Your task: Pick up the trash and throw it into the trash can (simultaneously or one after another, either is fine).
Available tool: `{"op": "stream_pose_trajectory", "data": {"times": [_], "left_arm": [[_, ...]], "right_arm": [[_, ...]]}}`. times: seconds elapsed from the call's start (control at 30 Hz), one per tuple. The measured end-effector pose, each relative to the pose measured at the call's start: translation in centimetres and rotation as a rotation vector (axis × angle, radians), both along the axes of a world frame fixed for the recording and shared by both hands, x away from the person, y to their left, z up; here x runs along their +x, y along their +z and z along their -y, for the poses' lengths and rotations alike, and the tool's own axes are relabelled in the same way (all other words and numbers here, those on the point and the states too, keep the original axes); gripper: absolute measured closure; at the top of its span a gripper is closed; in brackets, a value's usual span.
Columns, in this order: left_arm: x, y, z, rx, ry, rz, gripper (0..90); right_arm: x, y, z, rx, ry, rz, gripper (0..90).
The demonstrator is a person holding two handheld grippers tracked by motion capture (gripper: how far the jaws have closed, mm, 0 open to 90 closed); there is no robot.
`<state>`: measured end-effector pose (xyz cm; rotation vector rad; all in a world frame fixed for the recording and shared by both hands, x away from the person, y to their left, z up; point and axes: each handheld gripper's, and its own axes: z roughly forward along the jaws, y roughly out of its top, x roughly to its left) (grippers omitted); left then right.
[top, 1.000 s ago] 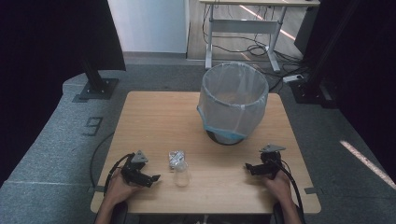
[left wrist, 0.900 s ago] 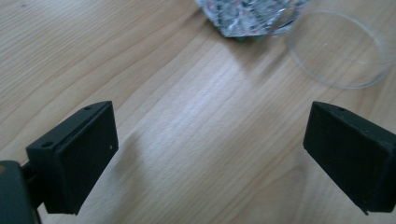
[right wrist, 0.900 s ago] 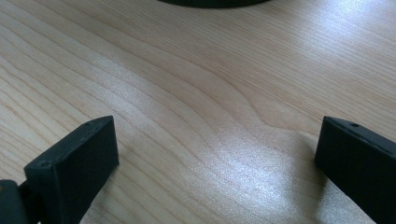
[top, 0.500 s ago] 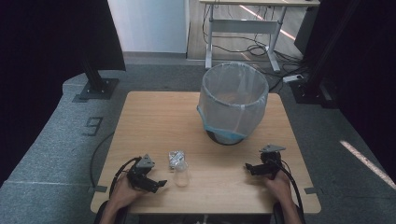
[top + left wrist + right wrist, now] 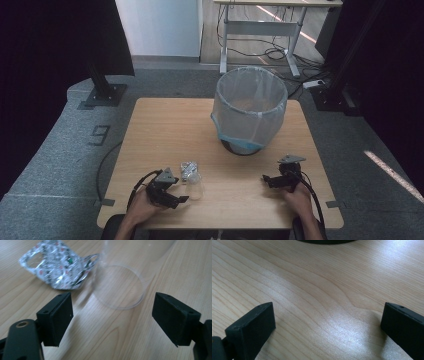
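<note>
A clear plastic cup (image 5: 195, 187) stands on the wooden table (image 5: 165, 130) near its front edge; in the left gripper view the clear plastic cup (image 5: 120, 282) sits just beyond the jaws. A crumpled silver wrapper (image 5: 187, 169) lies right behind it, and the wrapper (image 5: 56, 266) shows at upper left. My left gripper (image 5: 175, 197) is open, its jaws wide and pointing at the cup; the left gripper (image 5: 111, 317) holds nothing. My right gripper (image 5: 266, 181) rests open at the front right, and the right gripper (image 5: 324, 327) has bare wood between its jaws.
A round bin (image 5: 250, 107) lined with a translucent bag stands at the back right of the table; its dark base (image 5: 324, 241) edges the top of the right gripper view. Black stands and a desk with cables sit on the floor beyond.
My left gripper has moved right and turned toward the cup, ending close beside it. The right gripper has stayed put.
</note>
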<state>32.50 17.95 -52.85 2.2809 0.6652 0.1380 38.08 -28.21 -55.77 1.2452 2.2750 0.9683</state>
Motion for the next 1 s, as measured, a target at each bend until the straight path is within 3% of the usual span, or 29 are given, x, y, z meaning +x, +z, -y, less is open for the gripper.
{"op": "stream_pose_trajectory", "data": {"times": [0.33,0.77,0.87,1.0], "left_arm": [[0.3,-0.4,2.4,0.023,-0.036,0.004,19.4],[1.3,-0.8,4.1,0.051,-0.014,0.036,20.3],[1.5,-0.7,4.4,0.038,-0.015,0.046,21.9],[1.5,-0.8,5.1,0.053,-0.031,0.063,28.1]], "right_arm": [[0.0,0.0,0.0,0.0,0.0,0.0,0.0],[0.0,0.0,0.0,0.0,0.0,0.0,0.0],[0.0,0.0,0.0,0.0,0.0,0.0,0.0],[0.0,0.0,0.0,0.0,0.0,0.0,0.0]]}}
